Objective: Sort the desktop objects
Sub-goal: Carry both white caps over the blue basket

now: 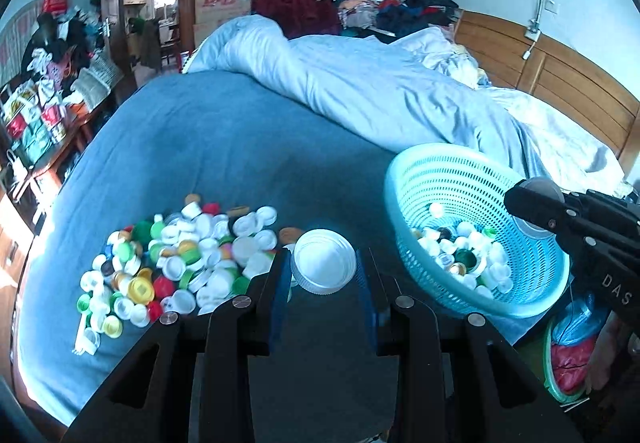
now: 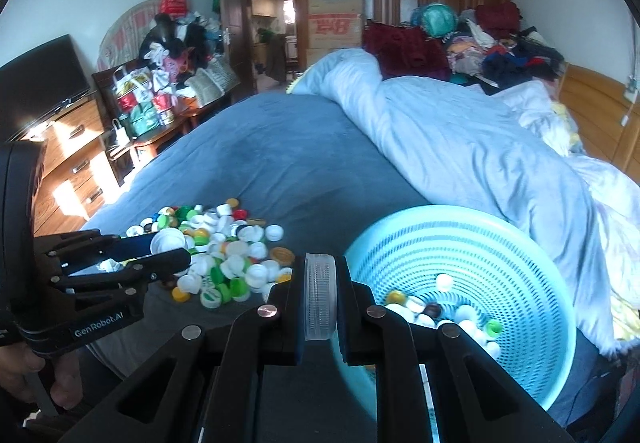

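A pile of mixed plastic bottle caps (image 1: 176, 263) lies on the blue bedsheet, also in the right wrist view (image 2: 224, 255). A turquoise perforated basket (image 1: 476, 231) holds several caps; it also shows in the right wrist view (image 2: 472, 283). My left gripper (image 1: 324, 267) is shut on a large white lid (image 1: 325, 265), held flat between the pile and the basket. My right gripper (image 2: 320, 295) is shut on a clear ribbed lid (image 2: 320, 295), held on edge at the basket's left rim. The right gripper (image 1: 532, 211) shows over the basket in the left wrist view.
A rumpled light-blue duvet (image 1: 360, 83) lies behind the basket. A wooden headboard (image 1: 560, 75) is at the right. A dresser with bags and clothes (image 2: 132, 111) stands left of the bed. A green tub with bags (image 1: 572, 355) sits below the basket.
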The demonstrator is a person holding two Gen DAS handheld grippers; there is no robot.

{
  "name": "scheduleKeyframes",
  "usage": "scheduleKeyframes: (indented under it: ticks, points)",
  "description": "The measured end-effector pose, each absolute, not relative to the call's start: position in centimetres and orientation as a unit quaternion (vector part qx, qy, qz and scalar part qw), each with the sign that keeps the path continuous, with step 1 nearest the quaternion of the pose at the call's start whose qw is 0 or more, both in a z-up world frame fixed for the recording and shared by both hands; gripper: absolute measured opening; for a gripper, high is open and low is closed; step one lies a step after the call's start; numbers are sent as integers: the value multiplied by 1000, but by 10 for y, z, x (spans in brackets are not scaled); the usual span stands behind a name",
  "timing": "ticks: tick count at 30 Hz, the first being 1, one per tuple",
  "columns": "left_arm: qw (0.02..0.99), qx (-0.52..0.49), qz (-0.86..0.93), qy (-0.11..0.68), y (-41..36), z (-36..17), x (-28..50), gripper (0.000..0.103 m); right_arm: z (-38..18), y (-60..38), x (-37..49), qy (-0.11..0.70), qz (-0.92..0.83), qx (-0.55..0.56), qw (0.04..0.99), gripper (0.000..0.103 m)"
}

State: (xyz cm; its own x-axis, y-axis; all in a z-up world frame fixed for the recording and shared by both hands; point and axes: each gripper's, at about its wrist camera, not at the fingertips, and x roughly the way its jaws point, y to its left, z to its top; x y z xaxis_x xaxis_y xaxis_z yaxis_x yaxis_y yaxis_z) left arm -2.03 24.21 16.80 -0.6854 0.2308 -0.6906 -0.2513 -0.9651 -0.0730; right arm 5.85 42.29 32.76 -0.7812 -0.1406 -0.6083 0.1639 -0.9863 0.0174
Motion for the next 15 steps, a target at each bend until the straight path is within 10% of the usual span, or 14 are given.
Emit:
scheduleKeyframes:
  ticks: [15]
  points:
    - [175, -377, 909, 42, 311, 181, -36, 27, 330, 476, 62, -7, -948, 315, 35, 13]
